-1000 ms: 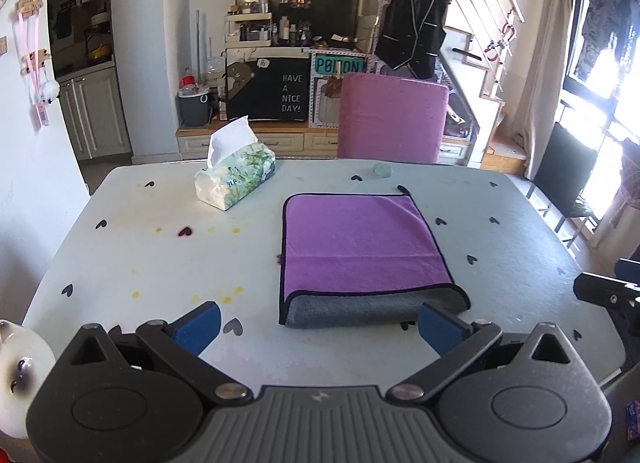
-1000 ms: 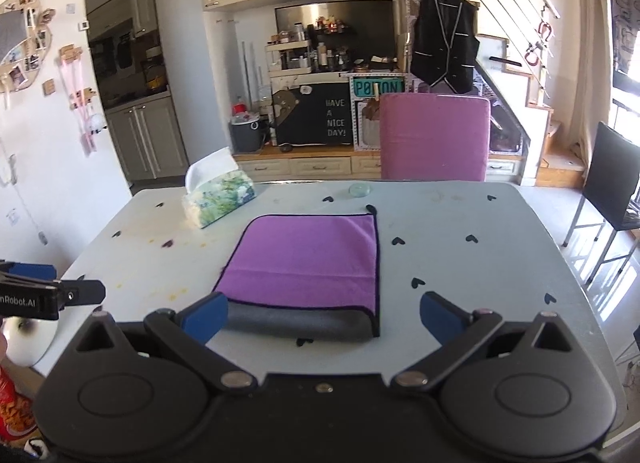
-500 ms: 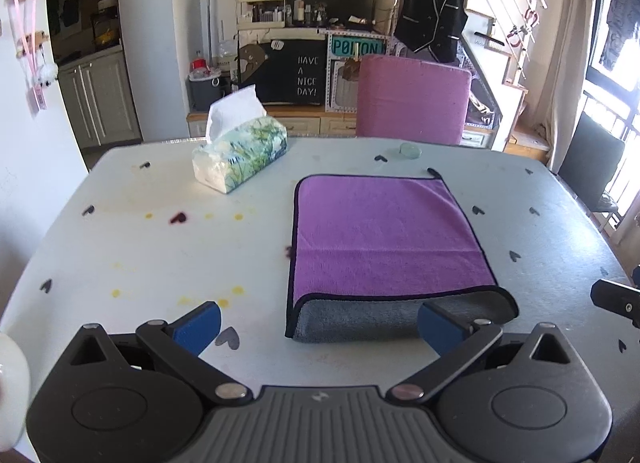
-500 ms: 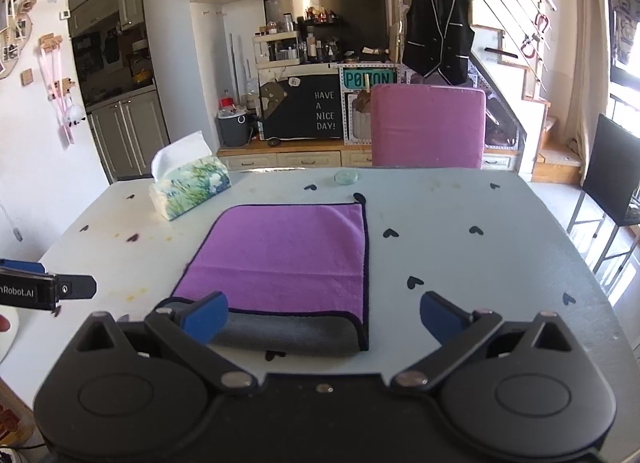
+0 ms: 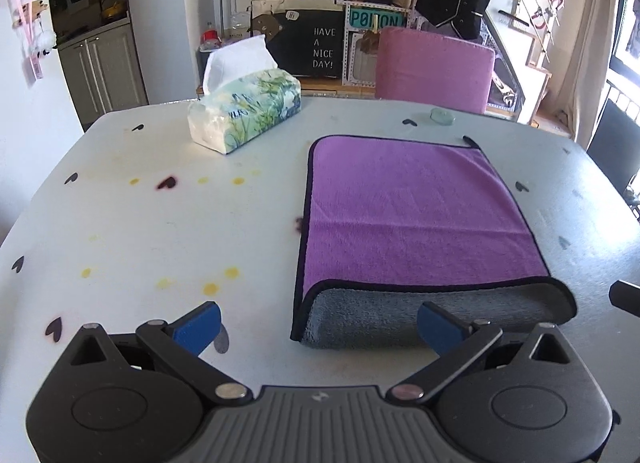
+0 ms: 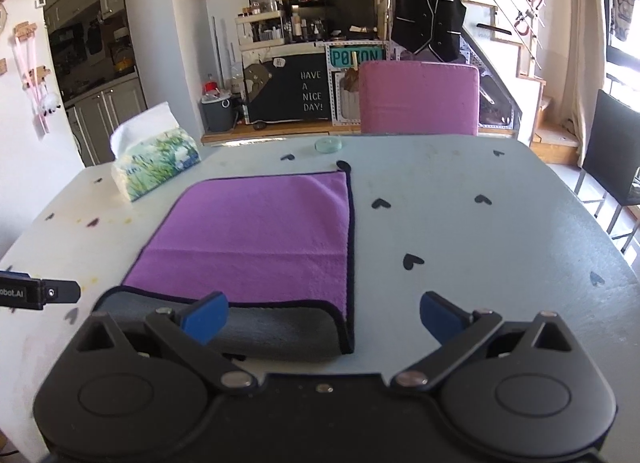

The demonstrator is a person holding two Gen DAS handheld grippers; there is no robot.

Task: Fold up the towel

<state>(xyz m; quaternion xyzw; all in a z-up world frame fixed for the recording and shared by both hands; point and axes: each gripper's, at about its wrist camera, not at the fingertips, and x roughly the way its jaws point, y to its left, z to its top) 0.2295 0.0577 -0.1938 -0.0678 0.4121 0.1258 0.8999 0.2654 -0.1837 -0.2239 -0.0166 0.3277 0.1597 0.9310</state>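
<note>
- The towel [image 5: 416,215] lies flat on the table [image 5: 160,231], purple side up, with its near hem rolled back to show a grey underside [image 5: 400,315] — by the look of it, one fold is already in.
- From the left gripper [image 5: 318,323] the towel sits at about 1 o'clock; the near-left corner lies just between its blue fingertips [image 5: 198,325], closer to the right-hand one.
- From the right gripper [image 6: 324,317] the towel [image 6: 256,231] lies at about 11 o'clock, and the near-right corner falls just inside its left fingertip.
- Both tools have their jaws spread wide and hold nothing; whether any pad touches cloth I cannot tell.
- The relation that matters: the towel's long axis runs from 6 to 12 o'clock, away from both tools, and the rolled hem runs crosswise in front of them.
- Each gripper is nearest to its own corner of that hem (left to near-left, right to near-right), so a two-handed pinch looks like the natural next move.
- I judge that the next fold would carry that hem toward the far edge at 12 o'clock.
- A tissue box [image 5: 246,111] stands at 11 o'clock in the left view, well apart from the towel — it should not interfere.
</note>
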